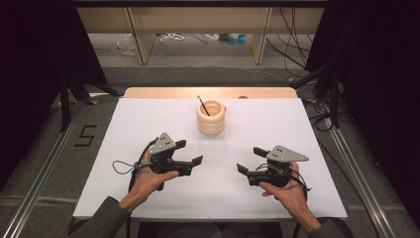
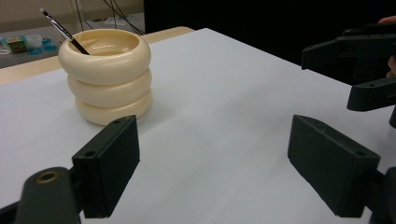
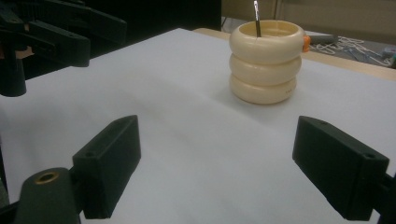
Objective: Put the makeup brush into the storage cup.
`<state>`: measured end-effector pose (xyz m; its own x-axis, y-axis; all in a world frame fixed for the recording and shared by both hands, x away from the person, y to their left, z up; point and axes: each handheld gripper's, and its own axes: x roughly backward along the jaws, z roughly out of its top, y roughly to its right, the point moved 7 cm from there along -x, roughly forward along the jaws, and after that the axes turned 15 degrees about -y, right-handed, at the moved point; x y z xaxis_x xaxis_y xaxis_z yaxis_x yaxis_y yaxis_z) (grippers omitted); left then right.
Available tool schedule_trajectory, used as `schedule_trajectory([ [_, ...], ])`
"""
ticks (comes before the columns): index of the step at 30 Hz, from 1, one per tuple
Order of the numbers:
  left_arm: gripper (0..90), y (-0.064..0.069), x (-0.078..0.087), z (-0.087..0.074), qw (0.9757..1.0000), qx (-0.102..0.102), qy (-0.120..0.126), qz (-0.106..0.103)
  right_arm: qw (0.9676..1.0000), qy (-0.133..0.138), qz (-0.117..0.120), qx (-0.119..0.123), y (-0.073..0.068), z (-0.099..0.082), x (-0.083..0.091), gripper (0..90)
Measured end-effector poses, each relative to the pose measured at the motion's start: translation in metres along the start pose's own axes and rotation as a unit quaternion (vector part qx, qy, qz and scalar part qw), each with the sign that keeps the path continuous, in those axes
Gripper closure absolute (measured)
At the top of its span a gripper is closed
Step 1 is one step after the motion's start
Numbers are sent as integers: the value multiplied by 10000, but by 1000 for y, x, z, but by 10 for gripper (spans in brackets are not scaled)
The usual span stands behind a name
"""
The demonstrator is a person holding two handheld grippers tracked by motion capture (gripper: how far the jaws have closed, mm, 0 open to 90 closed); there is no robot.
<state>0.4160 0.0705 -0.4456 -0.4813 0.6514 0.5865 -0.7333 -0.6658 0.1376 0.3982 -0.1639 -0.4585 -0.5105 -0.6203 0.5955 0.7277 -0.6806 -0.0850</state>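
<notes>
Standing upright toward the far middle of the white-topped table (image 1: 148,124), well apart from both hands: cream, three-ringed ribbed holder (image 1: 211,117), thin black pencil (image 1: 203,105) leaning inside against the rim. Down near the front edge, left gripper (image 1: 189,152) hand-held, jaws spread wide, nothing between. Facing it, right gripper (image 1: 251,160), jaws likewise parted and empty.

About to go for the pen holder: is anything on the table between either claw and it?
Nothing visible. Bare white table lies between the cream ringed holder and both open claws, left and right. A thin pen stands inside it.
</notes>
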Motion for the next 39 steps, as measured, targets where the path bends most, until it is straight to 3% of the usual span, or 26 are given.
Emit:
schedule_trajectory([
  [8, 164, 1, 1, -5, 10000, -2, -1, -27, 10000, -7, -38, 39, 0, 0, 0, 162],
  [16, 163, 5, 3, -10, 9998, 128, 26, -123, 10000, -54, -5, 46, -2, -1, 0, 161],
  [19, 163, 5, 3, -12, 9999, 81, 2, -106, 10000, -56, 14, 48, -3, -1, -1, 161],
  [26, 163, 3, 4, -11, 9996, 234, 44, -138, 10000, -42, 59, 43, -4, -1, -2, 162],
  [39, 163, 0, 5, -11, 9996, 250, 52, -76, 9999, -67, 39, 64, -4, -1, -2, 161],
])
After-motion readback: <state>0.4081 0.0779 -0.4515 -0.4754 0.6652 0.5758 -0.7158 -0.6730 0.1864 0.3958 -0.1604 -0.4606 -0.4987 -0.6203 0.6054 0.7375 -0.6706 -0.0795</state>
